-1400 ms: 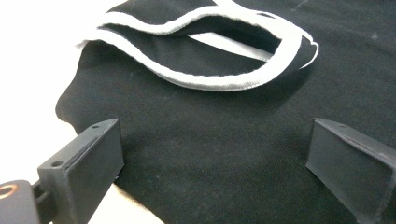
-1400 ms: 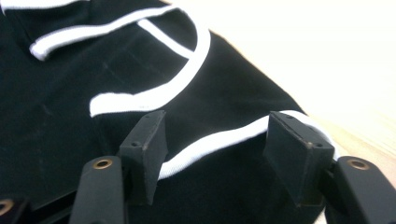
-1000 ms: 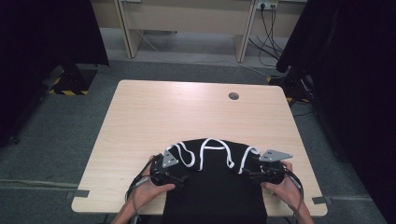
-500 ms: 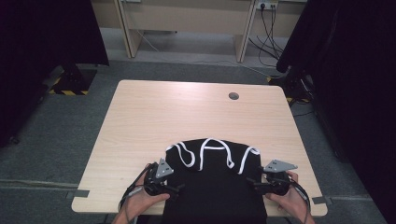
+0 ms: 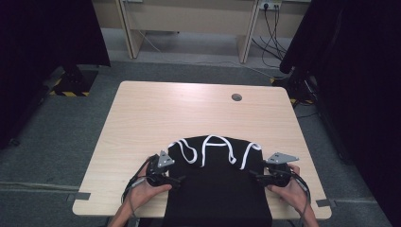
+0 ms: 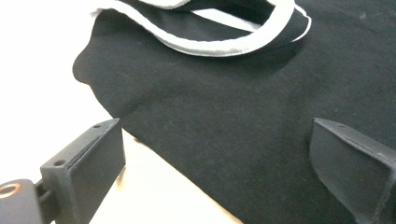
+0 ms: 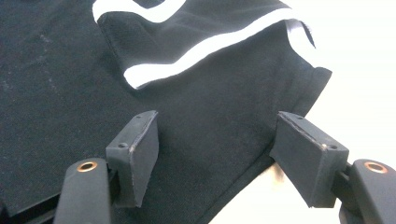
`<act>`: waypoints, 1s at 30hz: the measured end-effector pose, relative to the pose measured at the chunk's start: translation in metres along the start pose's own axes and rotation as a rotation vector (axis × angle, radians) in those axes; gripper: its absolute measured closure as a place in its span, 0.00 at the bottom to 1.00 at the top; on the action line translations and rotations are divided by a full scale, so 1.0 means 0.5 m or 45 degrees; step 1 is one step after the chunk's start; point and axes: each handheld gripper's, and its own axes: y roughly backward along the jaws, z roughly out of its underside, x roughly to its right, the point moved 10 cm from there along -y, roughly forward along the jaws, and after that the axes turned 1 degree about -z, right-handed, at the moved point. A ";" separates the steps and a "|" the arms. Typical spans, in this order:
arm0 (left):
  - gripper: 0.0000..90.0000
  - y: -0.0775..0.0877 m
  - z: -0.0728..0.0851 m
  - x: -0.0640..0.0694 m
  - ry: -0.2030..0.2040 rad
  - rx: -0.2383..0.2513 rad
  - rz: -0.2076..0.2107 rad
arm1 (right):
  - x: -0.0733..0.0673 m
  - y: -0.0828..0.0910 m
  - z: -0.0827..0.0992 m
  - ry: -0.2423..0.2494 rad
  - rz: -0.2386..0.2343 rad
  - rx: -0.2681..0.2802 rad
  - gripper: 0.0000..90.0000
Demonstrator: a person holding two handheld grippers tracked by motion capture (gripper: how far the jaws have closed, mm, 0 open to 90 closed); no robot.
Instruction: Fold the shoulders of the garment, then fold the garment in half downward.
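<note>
Black garment (image 5: 217,189) lies between two open hand-held grippers.

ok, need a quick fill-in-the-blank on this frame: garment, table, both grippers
The black garment has ____ trim.
The left gripper has its fingers ____, straddling the garment's edge.
The right gripper is ____, nothing pinched between its fingers.
The wooden table has a round ____ near its far edge.

Missing words: white; open; open; hole

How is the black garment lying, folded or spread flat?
Folded: on the black garment, the white-trimmed edges lie doubled over its far end on the table.
</note>
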 end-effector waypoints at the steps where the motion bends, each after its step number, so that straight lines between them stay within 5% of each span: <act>1: 0.04 0.000 0.000 0.000 0.000 0.000 0.000 | 0.004 -0.002 -0.002 0.000 0.005 0.003 0.36; 11: 0.02 -0.018 -0.016 -0.027 0.040 -0.003 -0.041 | 0.029 -0.019 -0.019 -0.032 0.034 0.025 0.35; 24: 0.00 -0.020 -0.016 -0.025 0.050 -0.013 -0.045 | 0.026 -0.021 -0.019 -0.027 0.022 0.029 0.32; 26: 0.00 -0.020 -0.017 -0.021 0.041 -0.010 -0.025 | 0.024 -0.019 -0.021 -0.044 -0.013 0.025 0.31; 30: 0.03 -0.018 -0.030 -0.019 0.106 0.032 0.045 | 0.032 -0.010 -0.039 -0.100 -0.057 0.079 0.28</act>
